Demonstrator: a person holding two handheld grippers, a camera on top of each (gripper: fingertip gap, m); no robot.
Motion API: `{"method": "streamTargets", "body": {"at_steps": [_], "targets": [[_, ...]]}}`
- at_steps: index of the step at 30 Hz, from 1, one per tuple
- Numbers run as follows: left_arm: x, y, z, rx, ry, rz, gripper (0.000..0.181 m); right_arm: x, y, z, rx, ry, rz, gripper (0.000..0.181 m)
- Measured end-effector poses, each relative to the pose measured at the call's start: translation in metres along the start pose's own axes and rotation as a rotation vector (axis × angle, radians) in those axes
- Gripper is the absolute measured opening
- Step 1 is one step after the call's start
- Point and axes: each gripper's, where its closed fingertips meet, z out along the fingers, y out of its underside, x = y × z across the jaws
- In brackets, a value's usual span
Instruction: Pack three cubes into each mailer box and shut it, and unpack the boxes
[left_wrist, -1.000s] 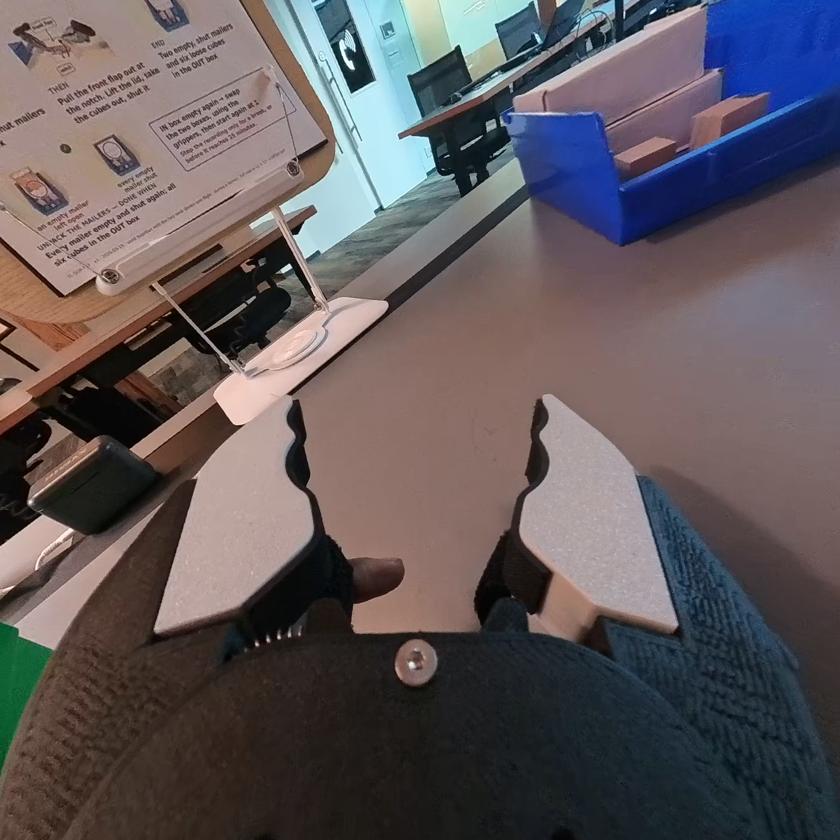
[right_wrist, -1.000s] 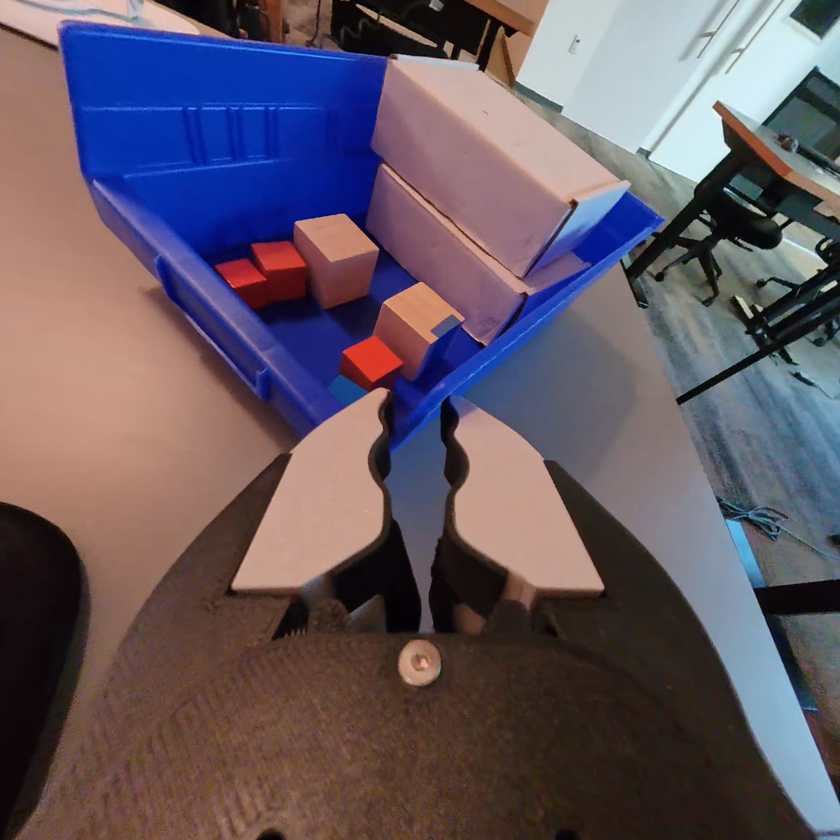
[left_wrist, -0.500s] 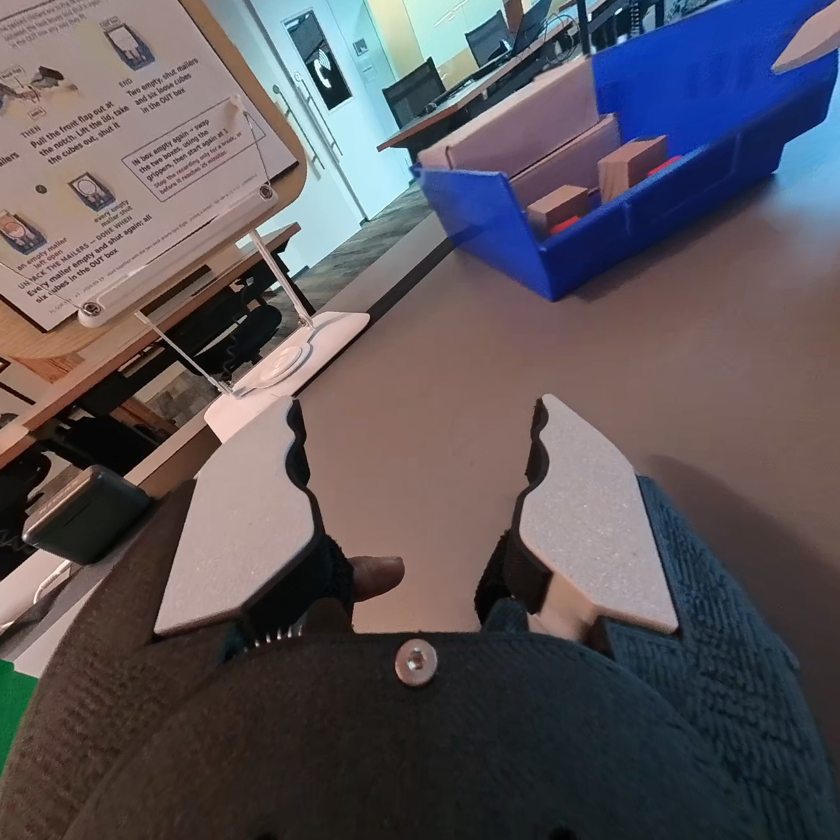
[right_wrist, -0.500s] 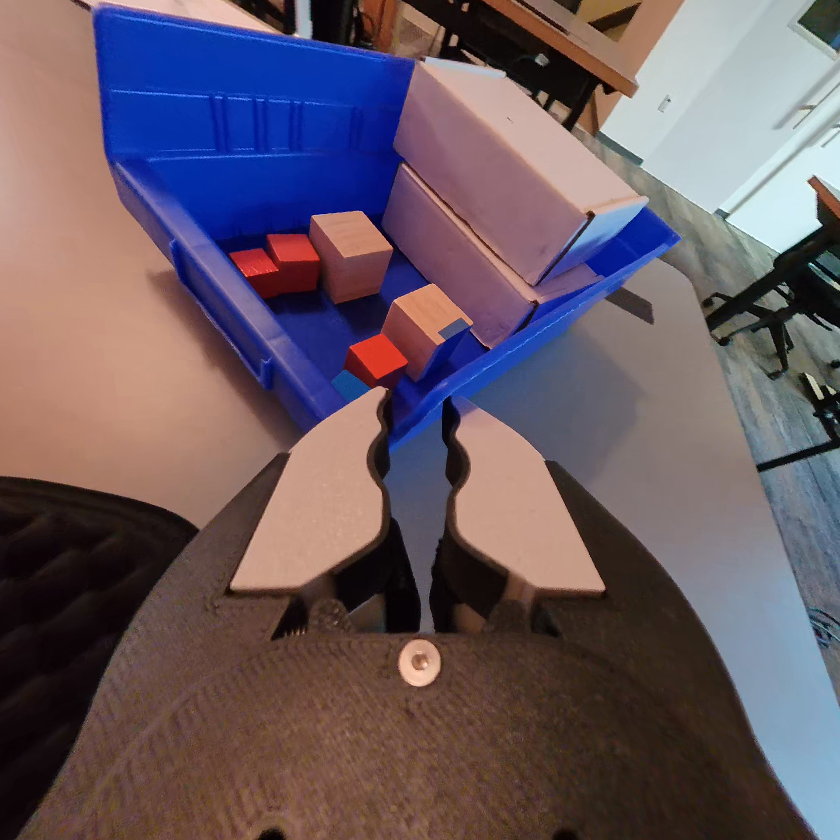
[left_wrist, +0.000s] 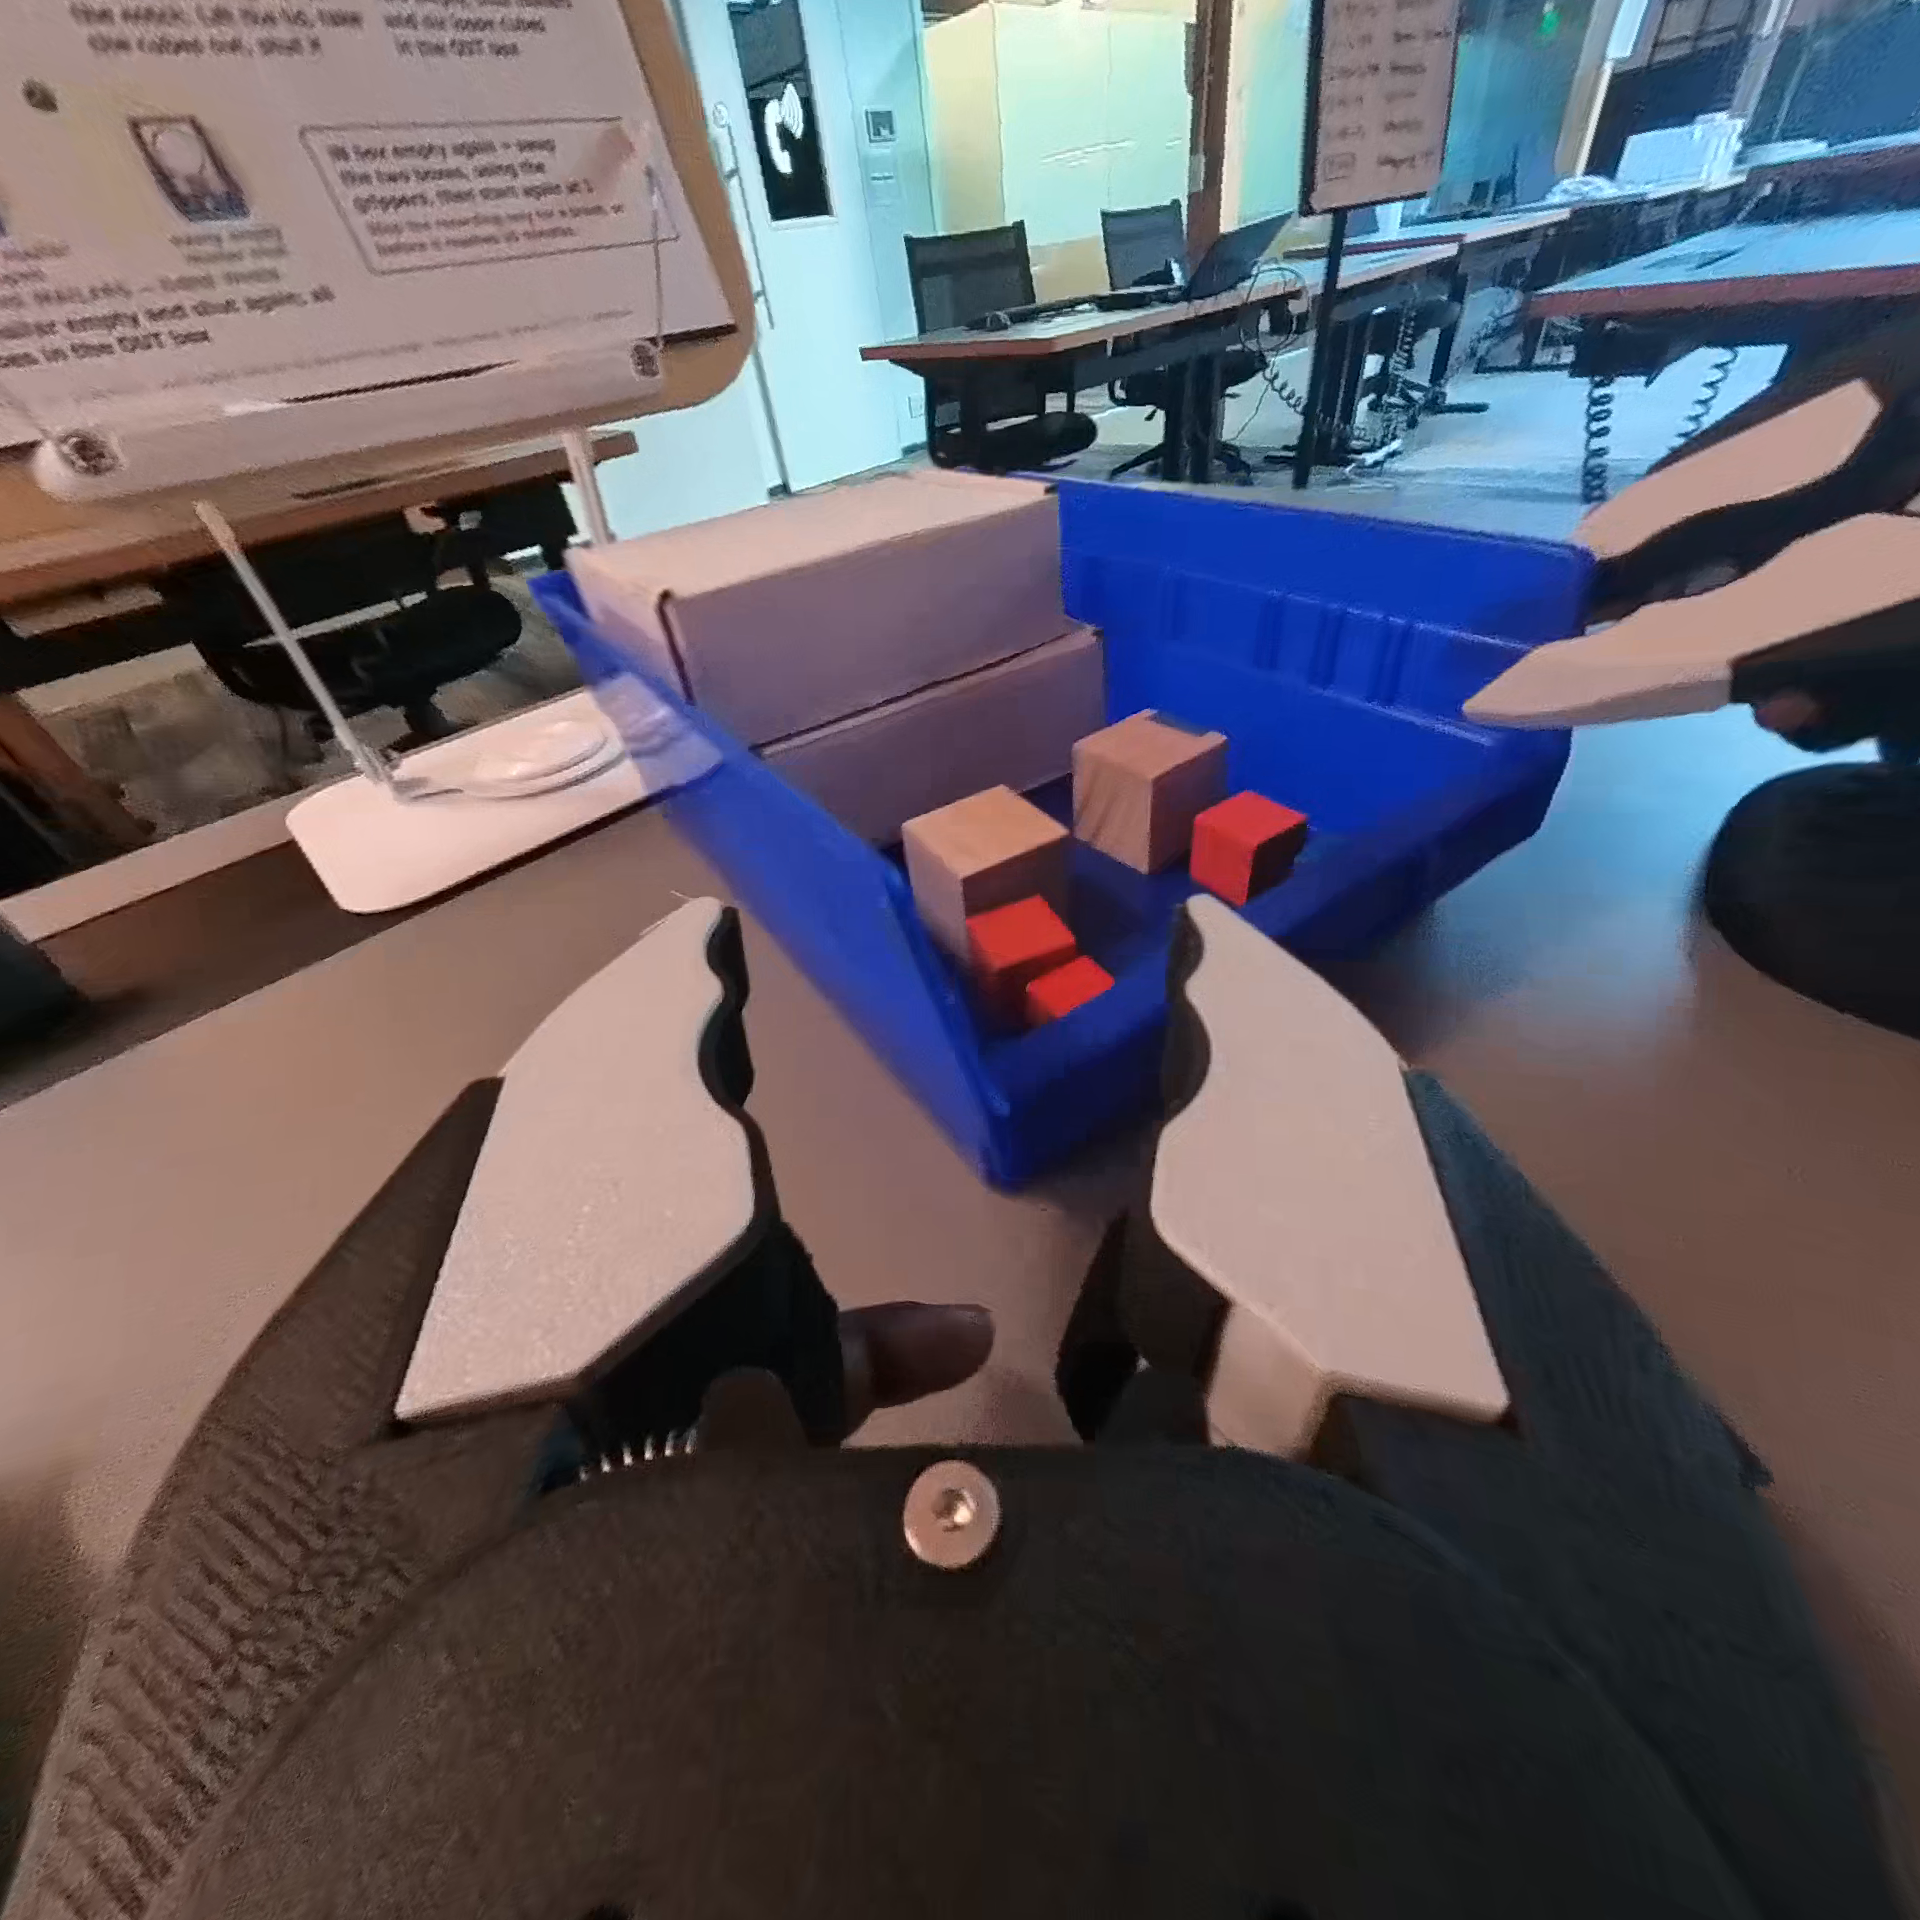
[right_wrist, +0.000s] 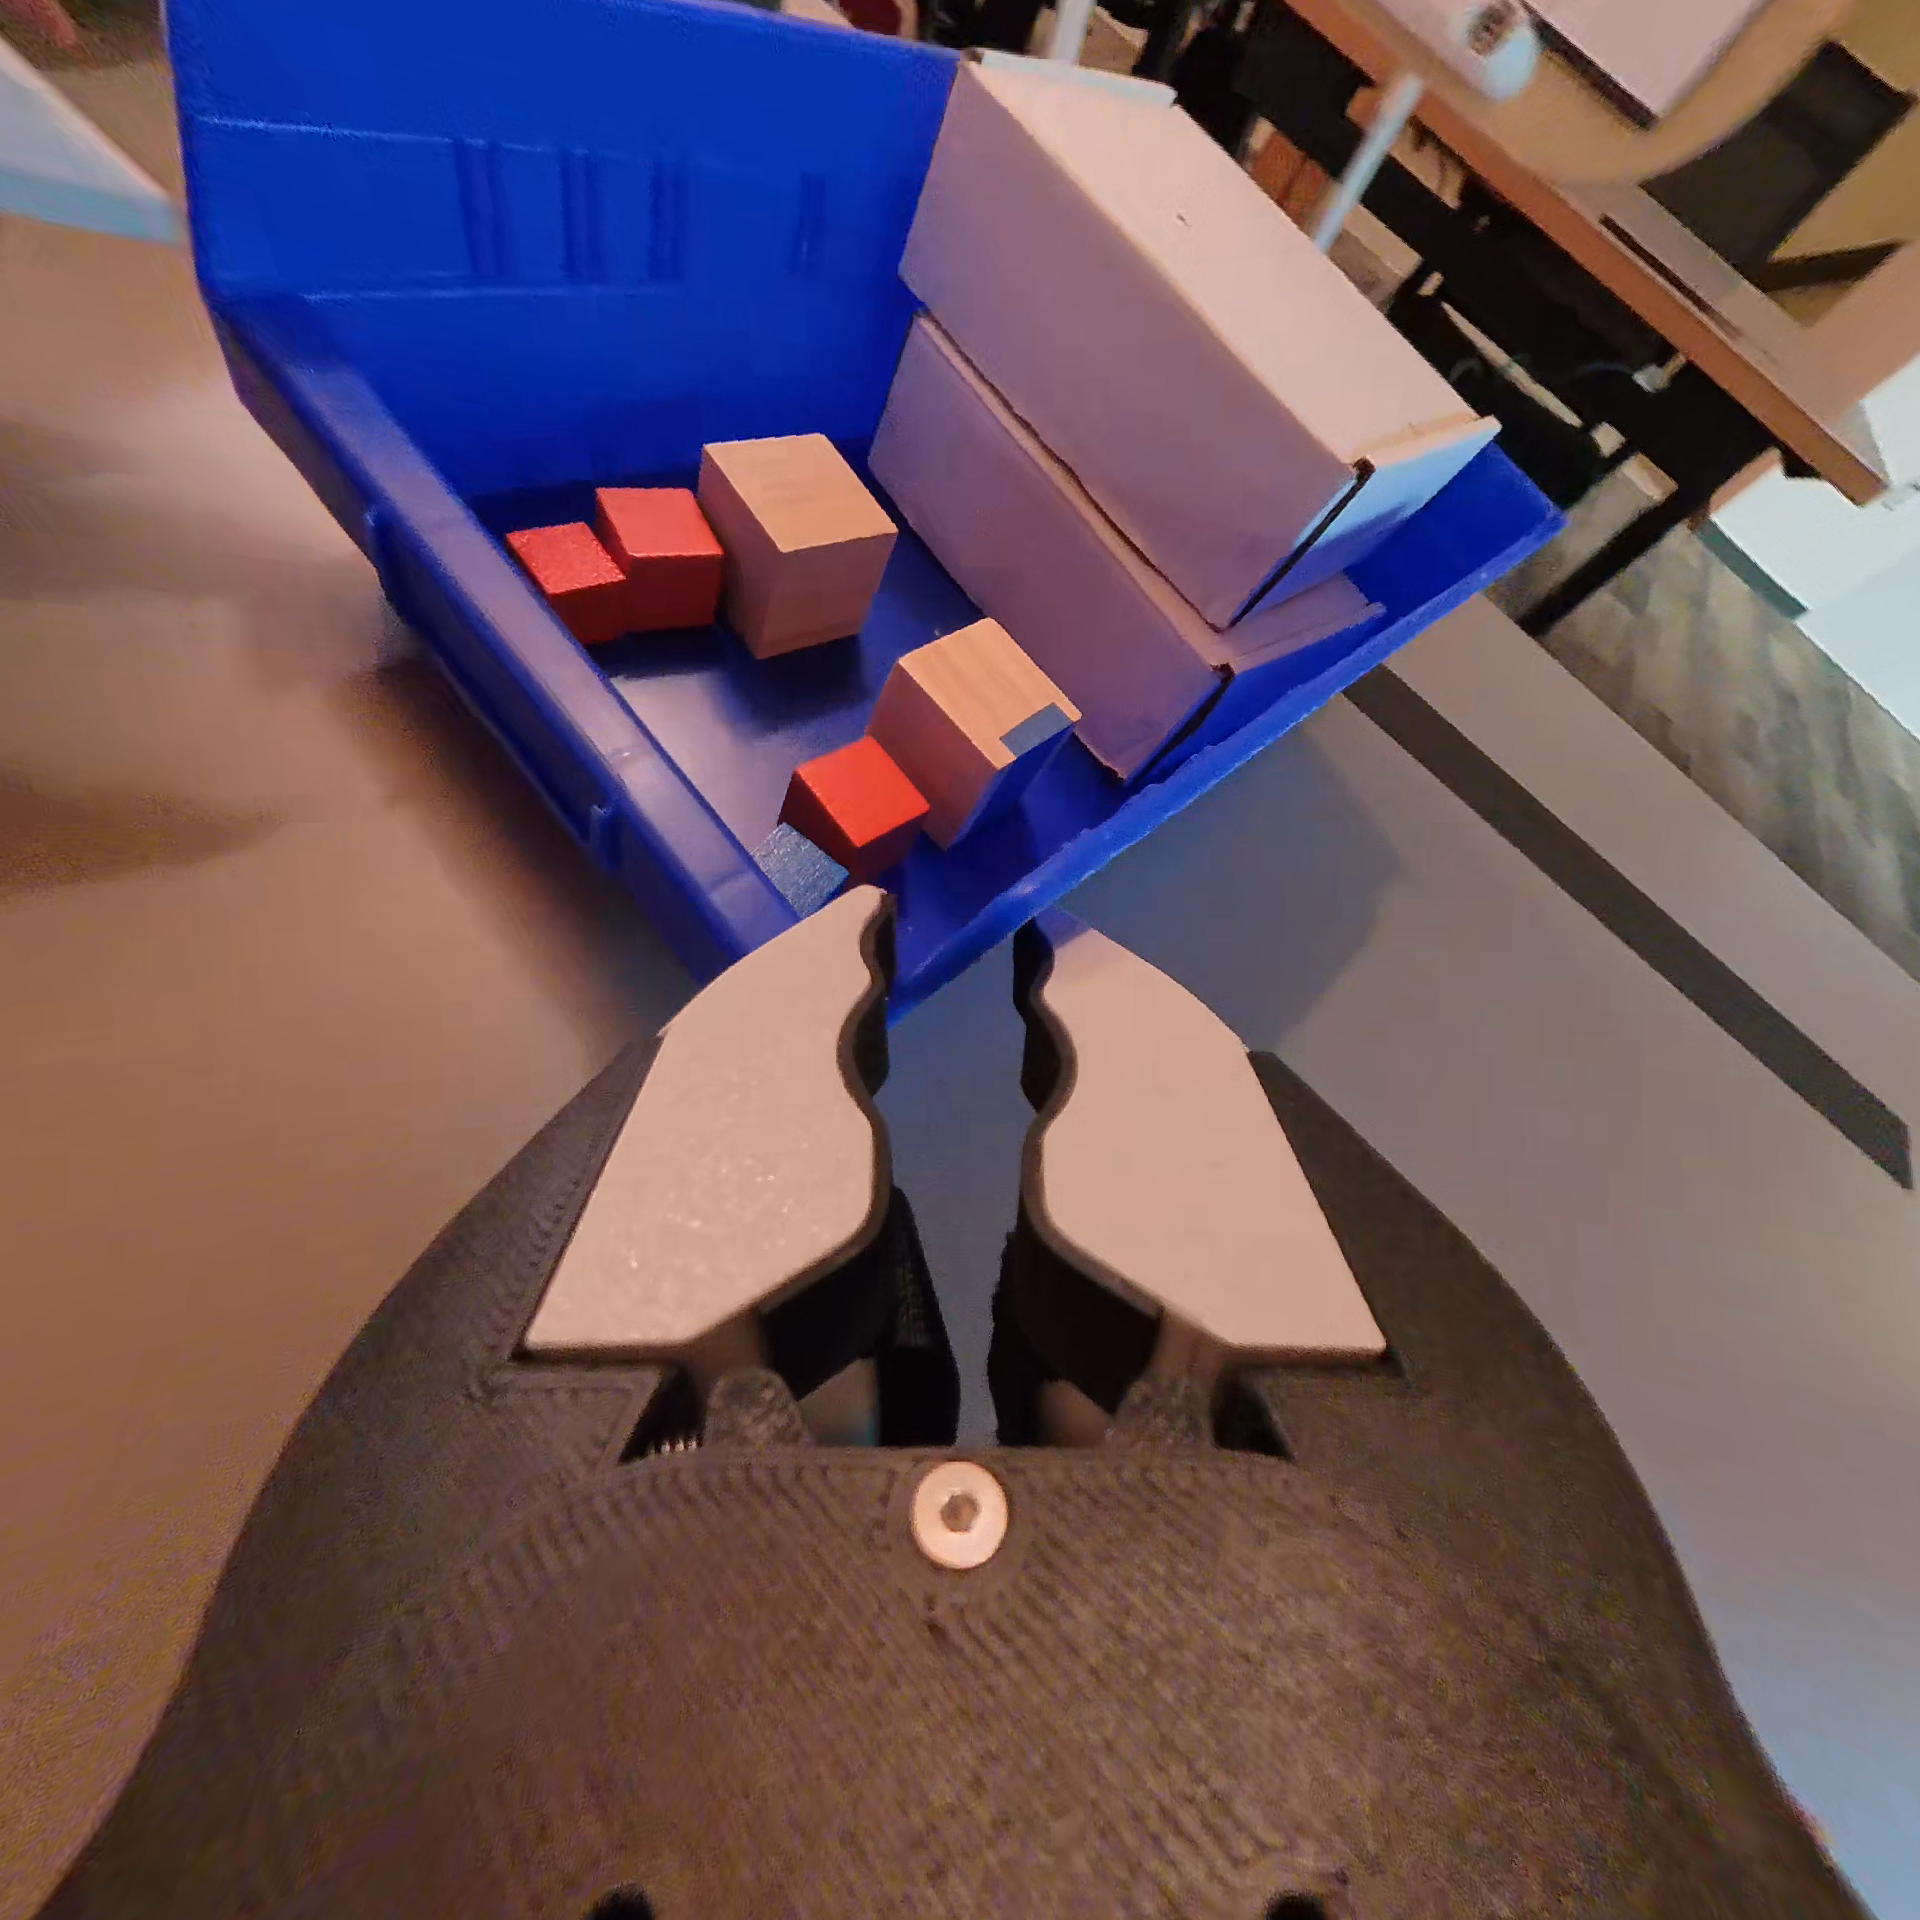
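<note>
The right gripper (right_wrist: 951, 935), jaws narrow and empty, hovers at the blue bin's (right_wrist: 499, 665) near corner; two stacked mailer boxes (right_wrist: 1143, 312) lie ahead-right. The left gripper (left_wrist: 951, 935) gapes wide.

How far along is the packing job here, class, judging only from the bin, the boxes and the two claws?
Done: nothing visibly packed. Both mailer boxes lie shut and stacked in the blue bin, with red cubes and wooden cubes loose beside them. In hand: nothing; the left claw is open, the right claw nearly closed and empty. Left: all the packing.
</note>
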Motion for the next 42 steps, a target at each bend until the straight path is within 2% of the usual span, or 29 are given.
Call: {"method": "streamTargets", "body": {"at_steps": [2,4,6,9,12,18,20,27,32,33,34,36,39,41,42], "targets": [[-0.006,0.003,0.000,-0.026,-0.042,0.005,0.068,-0.015,-0.011,0.007,0.008,-0.029,-0.024,0.024],[-0.025,0.008,-0.004,-0.068,-0.170,0.022,0.056,-0.028,-0.021,0.014,0.021,-0.045,-0.046,0.025],[-0.050,0.010,-0.014,-0.095,-0.307,0.028,0.020,-0.034,-0.026,0.019,0.033,-0.042,-0.069,0.027],[-0.067,0.015,-0.021,-0.158,-0.397,0.054,0.010,-0.051,-0.033,0.021,0.133,-0.099,-0.138,0.034],[-0.078,0.018,-0.029,-0.219,-0.500,0.183,0.010,-0.057,-0.037,0.017,0.203,-0.090,-0.189,0.050],[-0.086,0.022,-0.056,-0.274,-0.613,0.213,0.012,-0.054,-0.040,0.013,0.260,-0.115,-0.118,0.075],[-0.091,0.025,-0.071,-0.285,-0.667,0.204,0.012,-0.049,-0.041,0.011,0.277,-0.104,-0.082,0.068],[-0.101,0.030,-0.113,-0.323,-0.817,0.172,0.012,-0.041,-0.045,0.005,0.328,-0.118,-0.004,0.065],[-0.100,0.031,-0.121,-0.297,-0.800,0.110,0.014,-0.042,-0.046,0.004,0.332,-0.119,-0.015,0.065],[-0.096,0.029,-0.121,-0.282,-0.763,0.089,0.020,-0.041,-0.046,0.004,0.335,-0.121,-0.010,0.065],[-0.089,0.025,-0.121,-0.241,-0.728,0.061,0.038,-0.041,-0.047,0.003,0.341,-0.126,-0.003,0.066],[-0.068,0.004,-0.124,-0.088,-0.624,0.032,0.054,-0.039,-0.048,0.002,0.355,-0.134,0.022,0.067],[-0.038,-0.029,-0.149,0.116,-0.517,0.070,0.062,-0.036,-0.050,-0.001,0.379,-0.145,0.055,0.067],[-0.033,-0.042,-0.168,0.124,-0.449,0.132,0.066,-0.036,-0.051,-0.002,0.393,-0.151,0.062,0.068],[-0.031,-0.043,-0.175,0.079,-0.381,0.144,0.072,-0.037,-0.051,-0.002,0.394,-0.152,0.058,0.068]]}}
